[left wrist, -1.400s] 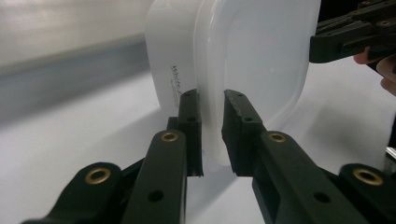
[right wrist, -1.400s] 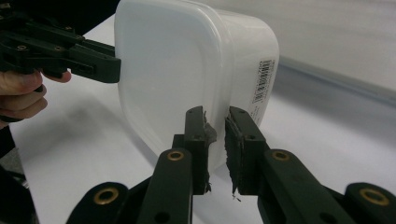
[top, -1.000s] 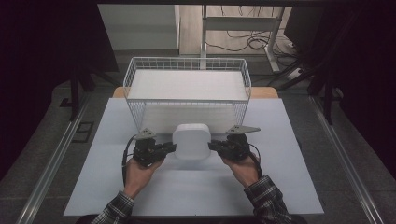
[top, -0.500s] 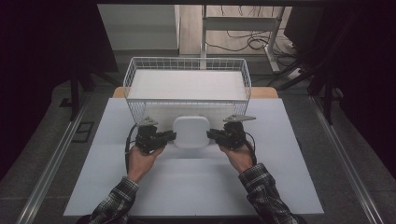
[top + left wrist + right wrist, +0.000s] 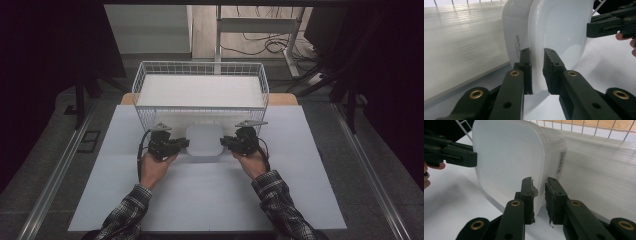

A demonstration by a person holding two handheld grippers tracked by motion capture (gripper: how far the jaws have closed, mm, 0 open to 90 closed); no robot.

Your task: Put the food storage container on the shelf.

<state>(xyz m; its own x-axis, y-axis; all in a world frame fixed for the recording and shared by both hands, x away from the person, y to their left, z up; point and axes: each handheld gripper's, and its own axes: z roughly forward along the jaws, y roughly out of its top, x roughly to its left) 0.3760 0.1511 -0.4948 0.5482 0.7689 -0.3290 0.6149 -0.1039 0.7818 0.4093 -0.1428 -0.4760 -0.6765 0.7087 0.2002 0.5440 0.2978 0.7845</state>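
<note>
A white square lidded container (image 5: 204,140) hangs between my two grippers just in front of the wire basket (image 5: 150,117), lifted off the table. My left gripper (image 5: 182,144) is shut on its left rim, and my right gripper (image 5: 227,142) is shut on its right rim. In the left gripper view the jaws pinch the thin lid edge of the container (image 5: 554,32), with the left gripper (image 5: 537,53) below and the right gripper (image 5: 609,25) across. In the right gripper view the right gripper (image 5: 539,182) clamps the container (image 5: 506,157), and the left gripper (image 5: 451,152) grips the far side.
The white wire basket stands at the back of the white table (image 5: 200,200), with a white board lining its floor (image 5: 200,90). A person's hands and plaid sleeves (image 5: 277,200) come in from the bottom. Dark floor and rails flank the table.
Both grippers have carried the container forward and upward, from the table's middle to right against the basket's front wall. Both stay shut on its rim.
</note>
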